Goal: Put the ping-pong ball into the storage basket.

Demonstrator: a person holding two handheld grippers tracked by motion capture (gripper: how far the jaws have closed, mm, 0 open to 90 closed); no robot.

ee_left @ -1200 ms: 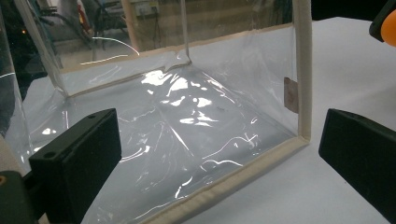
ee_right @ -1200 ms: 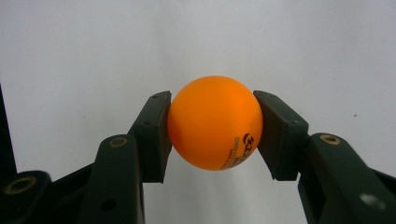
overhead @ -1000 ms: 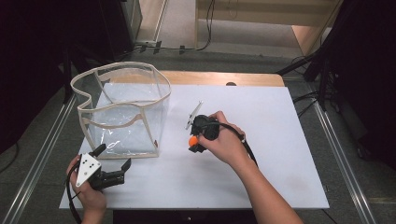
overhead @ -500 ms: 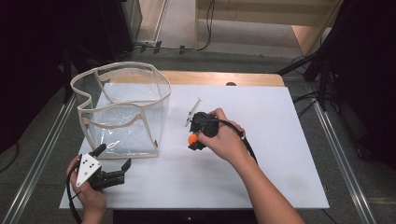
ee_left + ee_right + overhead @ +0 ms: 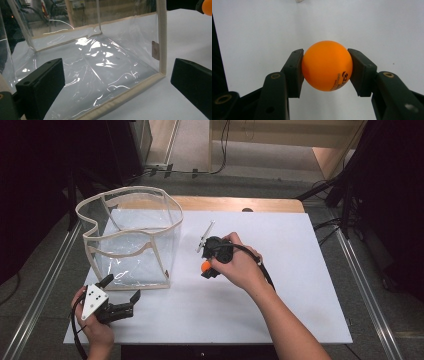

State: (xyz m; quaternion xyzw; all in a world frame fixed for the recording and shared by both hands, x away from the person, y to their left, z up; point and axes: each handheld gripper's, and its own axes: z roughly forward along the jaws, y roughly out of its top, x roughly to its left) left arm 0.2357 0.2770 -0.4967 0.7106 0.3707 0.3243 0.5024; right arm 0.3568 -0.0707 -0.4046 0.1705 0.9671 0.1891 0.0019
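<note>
An orange ball point(image 5: 327, 65) with small black print sits pinched between the two black pads of my right gripper point(image 5: 326, 71), which is shut on it just above the white table. From above, the ball point(image 5: 205, 266) shows under the right hand at the table's middle, a little right of the bag. A clear plastic bag point(image 5: 131, 237) with cream edging stands open-topped at the back left. My left gripper point(image 5: 120, 295) rests open near the front left corner, its jaws wide apart and pointing at the bag's lower front edge point(image 5: 130, 92).
The white table top point(image 5: 300, 285) stretches free to the right and front. A wooden strip point(image 5: 235, 204) runs along the far edge. Metal rails point(image 5: 365, 285) flank the table. A cable trails from the right gripper along the forearm.
The right hand has shifted very slightly with the ball held. The left gripper and the bag are unchanged.
</note>
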